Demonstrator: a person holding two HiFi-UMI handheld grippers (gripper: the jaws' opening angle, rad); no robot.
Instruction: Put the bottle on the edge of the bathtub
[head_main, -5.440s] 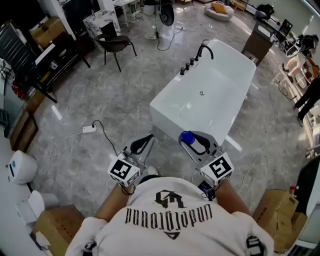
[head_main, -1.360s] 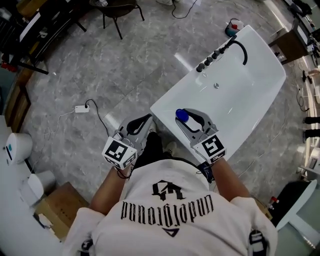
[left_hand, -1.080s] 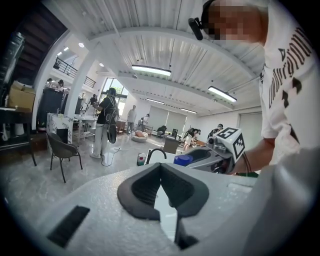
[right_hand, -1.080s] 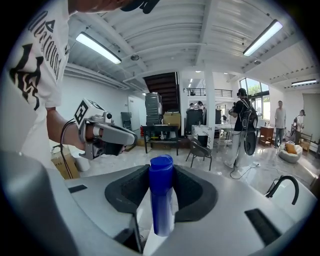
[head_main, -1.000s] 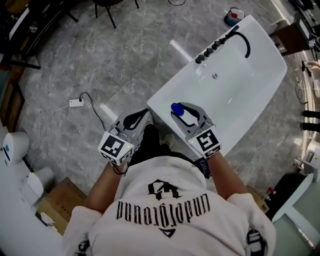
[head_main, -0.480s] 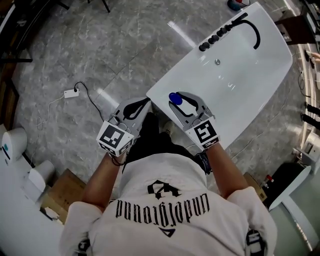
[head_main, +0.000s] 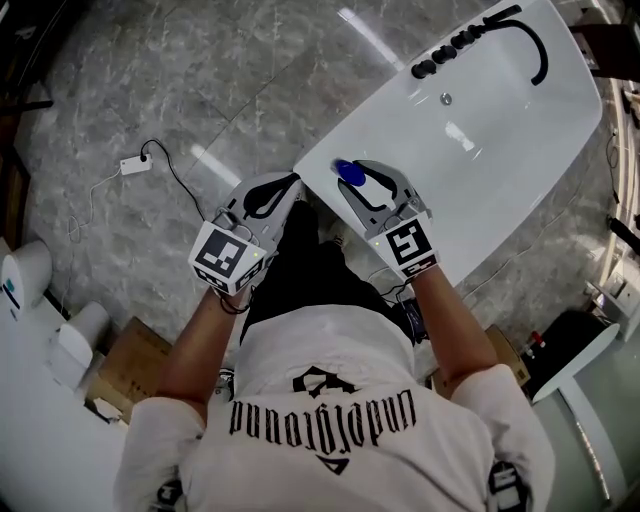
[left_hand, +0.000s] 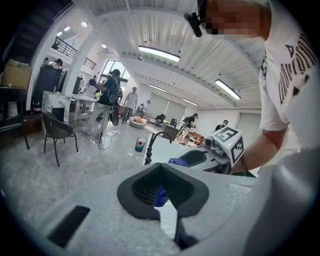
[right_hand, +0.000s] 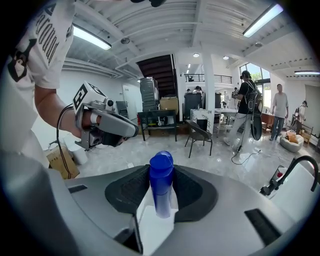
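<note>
- R tongs (right_hand: 161, 172): clamped on the bottle (right_hand: 161, 194), one pad each side of the body, cap standing clear above the pads. Jaws sit wide because the body fills them.
- L tongs (left_hand: 161, 170): jaws about together, nothing gripped. Idle.
- Bottle location: upright in your R tongs, over the near end of the bathtub (head_main: 500, 130), about at its rim. Can't tell if the base touches the rim. Not set down yet.
- Handling (my read): small blue plastic bottle, prob. light. Wall is stiff enough to hold, but it could dent if you squeeze hard.
- Smooth round body, so it can slip or twist in the pads. Keep the squeeze even.
- Tall and narrow with a small base, and the rim is glossy. It'll be tippy, so land it flat.
- Grip point: mid-body below the cap, as you have it now. Don't shift up to the cap.
- R hand pose: tongs point fwd and down toward the tub, marker cube toward you, forearm out from your right side.
- L hand pose: tongs point fwd and slightly down over the floor (head_main: 150, 90), just left of the tub's near corner, beside the R tongs but apart.
</note>
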